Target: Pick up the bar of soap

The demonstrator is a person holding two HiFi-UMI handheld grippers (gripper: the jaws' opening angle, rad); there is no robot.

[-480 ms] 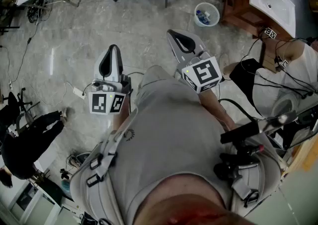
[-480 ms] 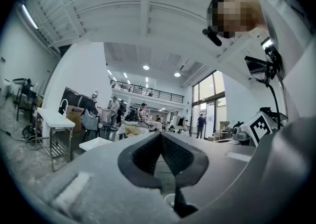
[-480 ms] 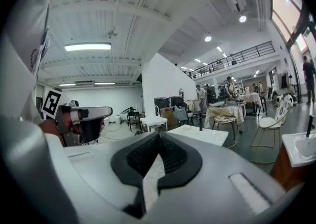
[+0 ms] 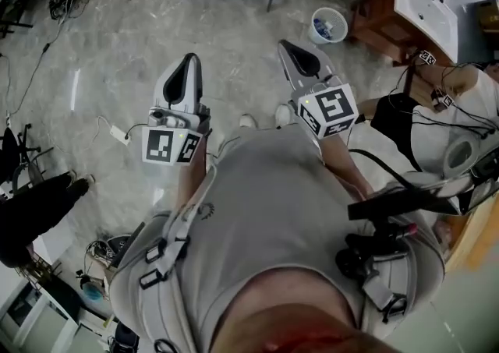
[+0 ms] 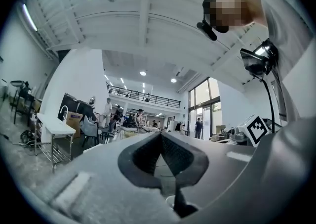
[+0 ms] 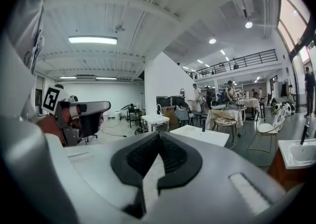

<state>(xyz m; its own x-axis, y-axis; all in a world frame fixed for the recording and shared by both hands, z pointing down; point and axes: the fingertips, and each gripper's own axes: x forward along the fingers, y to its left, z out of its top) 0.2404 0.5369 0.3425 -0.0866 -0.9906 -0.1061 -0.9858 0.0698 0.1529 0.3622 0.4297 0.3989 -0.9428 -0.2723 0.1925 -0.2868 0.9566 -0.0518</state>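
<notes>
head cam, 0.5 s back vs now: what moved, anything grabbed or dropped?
The grey left gripper and grey right gripper both drifted slightly up and right in the head view. The person's white shoes now show between them. Nothing was taken hold of or let go: both stay shut and empty. The white round bin and the wooden sink cabinet are as before. No bar of soap is in view.

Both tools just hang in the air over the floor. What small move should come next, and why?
Probably a turn toward the sink on the right. The left gripper and right gripper have shut, empty fingers, and no soap shows in any view, so it must be found first.
</notes>
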